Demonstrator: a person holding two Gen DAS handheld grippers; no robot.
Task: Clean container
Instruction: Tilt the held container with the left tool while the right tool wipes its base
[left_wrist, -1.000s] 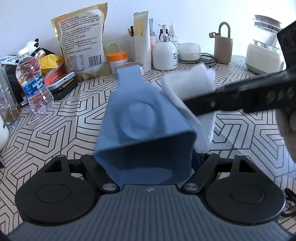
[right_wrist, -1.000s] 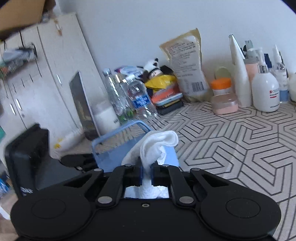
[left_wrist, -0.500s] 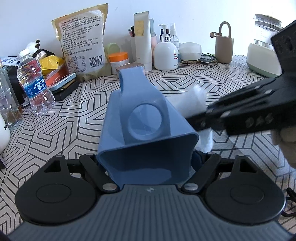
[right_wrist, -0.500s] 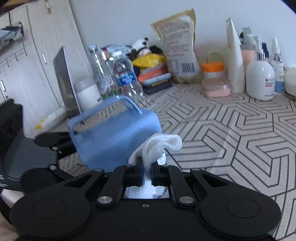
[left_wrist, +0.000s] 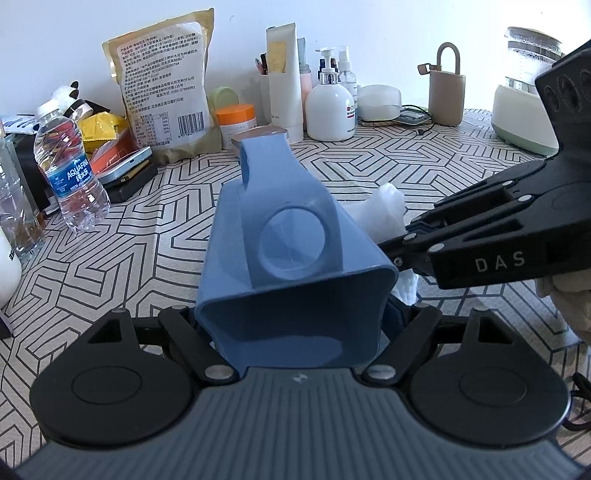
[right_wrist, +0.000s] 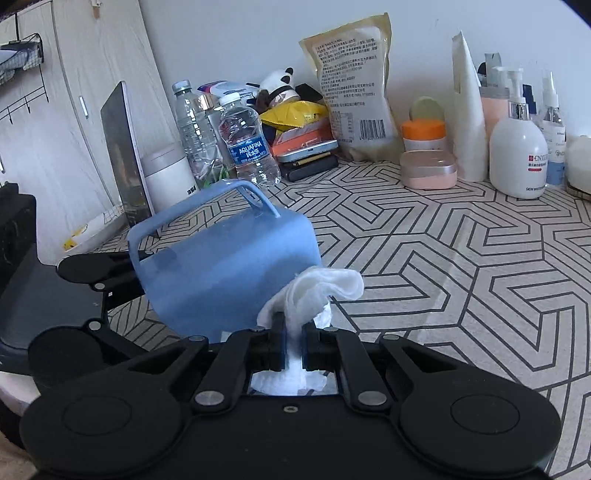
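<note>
**A:** The left tool (left_wrist: 291, 325) was clamped on the rim of the blue plastic container with the loop handle (left_wrist: 291, 251), which it held tipped on its side, clear above the geometric-patterned surface (left_wrist: 461, 173).

**B:** And the right tool (right_wrist: 293, 345) had its jaws pinched shut on the wadded white cloth (right_wrist: 317, 291), the wad lying just beside the container's outer wall near its base. Whether it truly touched, I couldn't tell.

**A:** So this looked like the wiping step, on the outside wall.

**B:** I'd agree. The inside looked untouched by the cloth at that moment; the mouth faced the left tool.

**A:** To my mind the next move called for pressing the cloth flat to the wall and sweeping along it, the left tool holding firm.

**B:** Or turning the mouth toward the cloth, to wipe inside.
</note>
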